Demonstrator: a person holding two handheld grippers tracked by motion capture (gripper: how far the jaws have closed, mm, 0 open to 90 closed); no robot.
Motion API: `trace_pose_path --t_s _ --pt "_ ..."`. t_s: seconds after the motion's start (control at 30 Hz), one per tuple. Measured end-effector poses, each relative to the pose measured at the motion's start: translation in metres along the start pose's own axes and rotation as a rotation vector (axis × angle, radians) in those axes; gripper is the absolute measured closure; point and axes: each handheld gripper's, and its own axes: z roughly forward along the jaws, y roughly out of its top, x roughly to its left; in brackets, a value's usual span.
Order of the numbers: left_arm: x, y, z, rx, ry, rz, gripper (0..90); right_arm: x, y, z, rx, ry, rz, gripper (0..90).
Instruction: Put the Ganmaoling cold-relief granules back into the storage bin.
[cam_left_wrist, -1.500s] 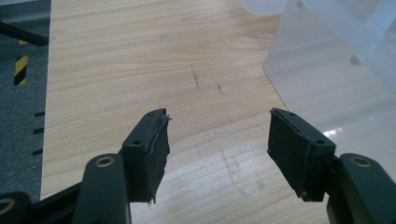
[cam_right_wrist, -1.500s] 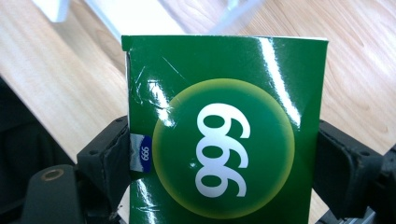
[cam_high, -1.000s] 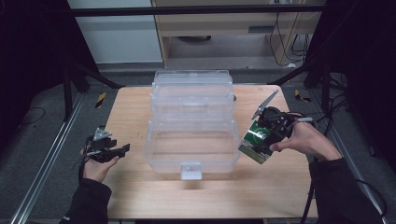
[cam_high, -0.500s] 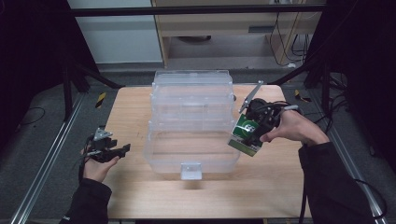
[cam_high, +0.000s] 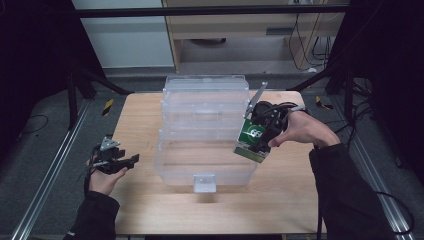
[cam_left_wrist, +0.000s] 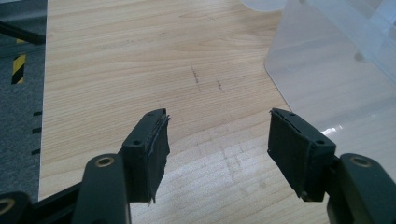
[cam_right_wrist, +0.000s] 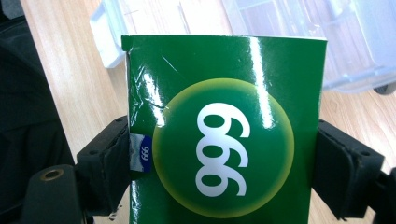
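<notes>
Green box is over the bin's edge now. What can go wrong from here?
1. The green box is pinched only by its side edges in the right gripper; its glossy card could slip or crush.
2. It hangs at the clear bin's right wall, so it may clip the rim.
3. The left gripper is open, away from the bin, so a bump could shift it.

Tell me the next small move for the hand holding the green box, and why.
Probably carry the green box a little further over the clear bin, then lower it. The right gripper clamps the box by its sides, above the bin's right edge, not yet inside. The left gripper is open, off to the side.
</notes>
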Motion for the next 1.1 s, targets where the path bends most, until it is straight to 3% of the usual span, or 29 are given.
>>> trace_pose_path --t_s 0.53,0.67,0.97,1.1 --pt "0.000 0.000 0.001 0.001 -0.002 -0.001 37.4 0.001 0.019 0.021 0.018 0.053 -0.103 17.4" --pt "0.001 -0.001 0.001 0.001 -0.001 -0.003 37.4 0.004 0.024 0.028 0.013 0.059 -0.154 17.4" --pt "0.000 0.000 0.003 0.004 -0.004 0.000 37.4 0.004 0.029 0.039 0.034 0.066 -0.189 17.4" --pt "0.002 -0.001 0.003 0.006 -0.003 -0.005 37.4 0.005 0.031 0.048 0.033 0.071 -0.230 17.4"
